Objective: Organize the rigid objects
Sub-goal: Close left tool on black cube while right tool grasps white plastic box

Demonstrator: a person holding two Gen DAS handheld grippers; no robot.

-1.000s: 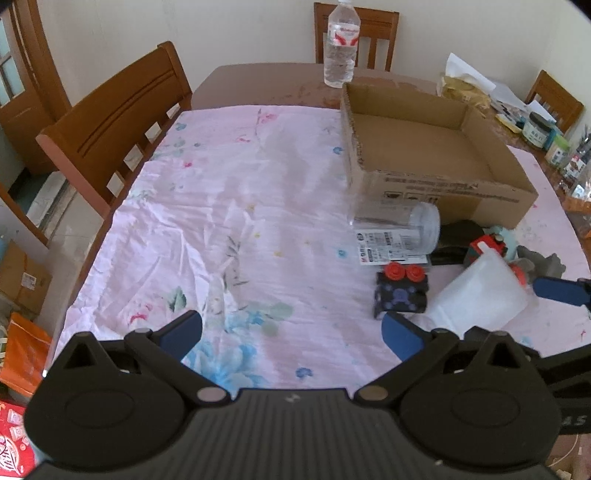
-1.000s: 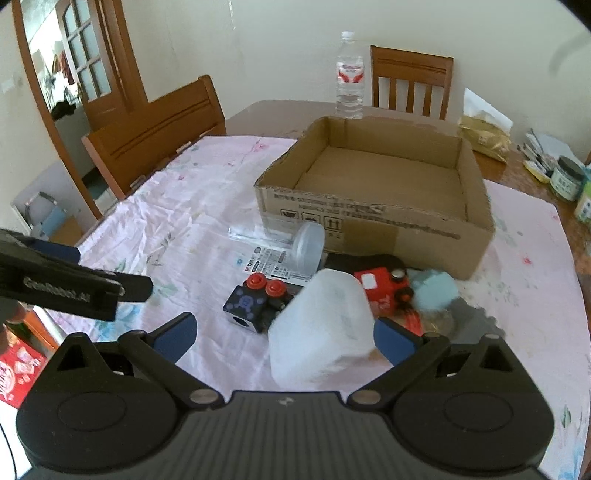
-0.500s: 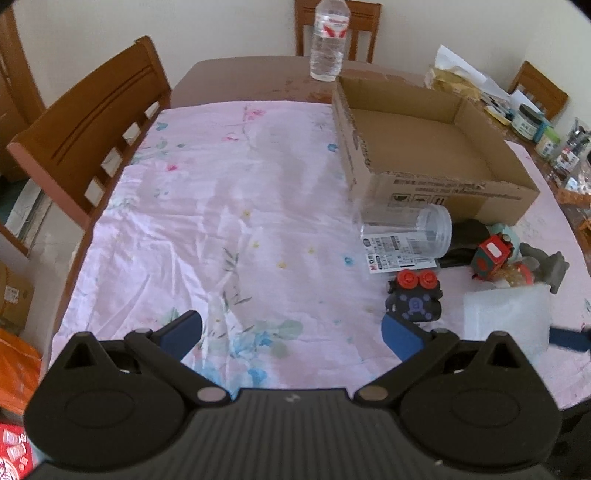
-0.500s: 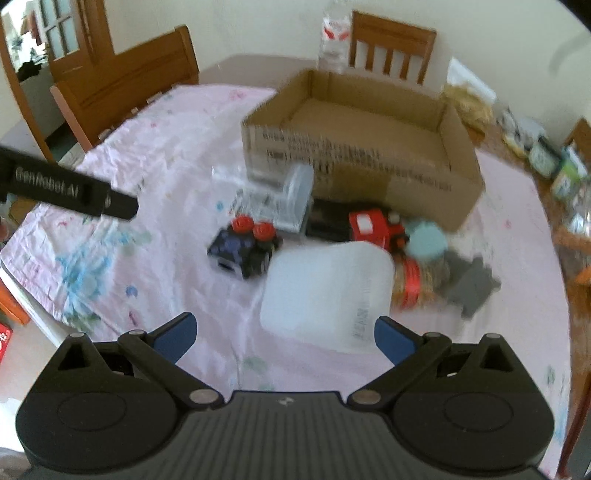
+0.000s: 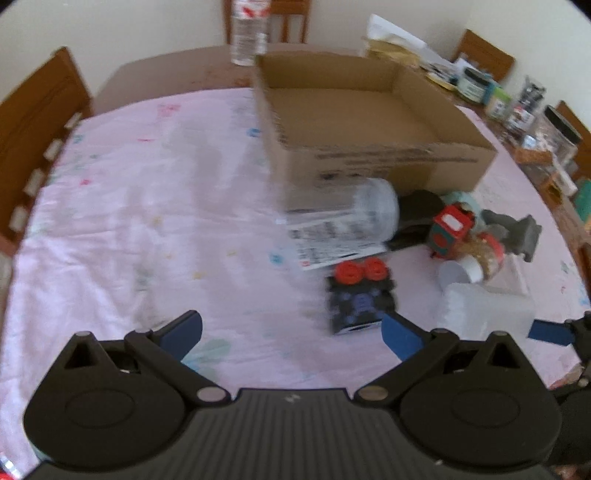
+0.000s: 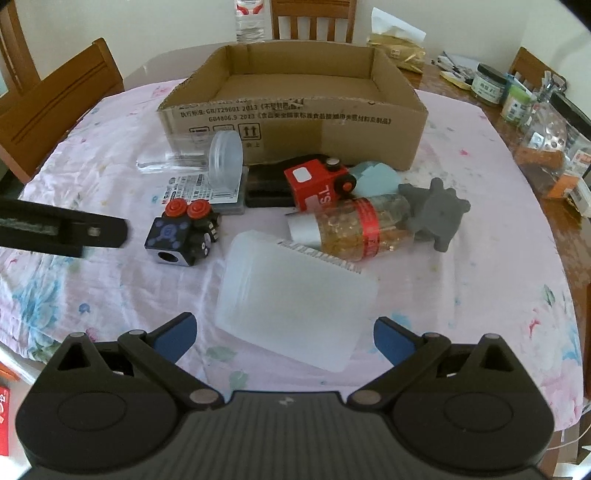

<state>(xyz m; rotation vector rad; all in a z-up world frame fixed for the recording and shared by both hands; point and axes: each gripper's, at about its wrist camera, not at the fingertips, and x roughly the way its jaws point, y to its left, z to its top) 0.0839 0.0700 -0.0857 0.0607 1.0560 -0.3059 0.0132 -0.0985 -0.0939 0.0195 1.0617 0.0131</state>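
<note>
Grippers over a cluttered tablecloth (image 6: 480, 206).
We see the right gripper (image 6: 283, 338) spread wide around a frosted container (image 6: 295, 299); the left gripper (image 5: 291, 334), jaws released, holds nothing beside the cube toy (image 5: 360, 301).

Pretty ordinary dining room: plain cream walls (image 6: 461, 22) and soft daylight, no harsh shadows. The table (image 6: 177, 62) is dark brown wood, mostly covered by a wrinkled pink floral tablecloth (image 6: 480, 229) that leaves the far edge bare. Wooden chairs all around: one slatted chair (image 6: 314, 18) at the far edge, another chair (image 6: 55, 107) along the left edge, and a chair back (image 6: 532, 64) peeking in near the far right corner.
</note>
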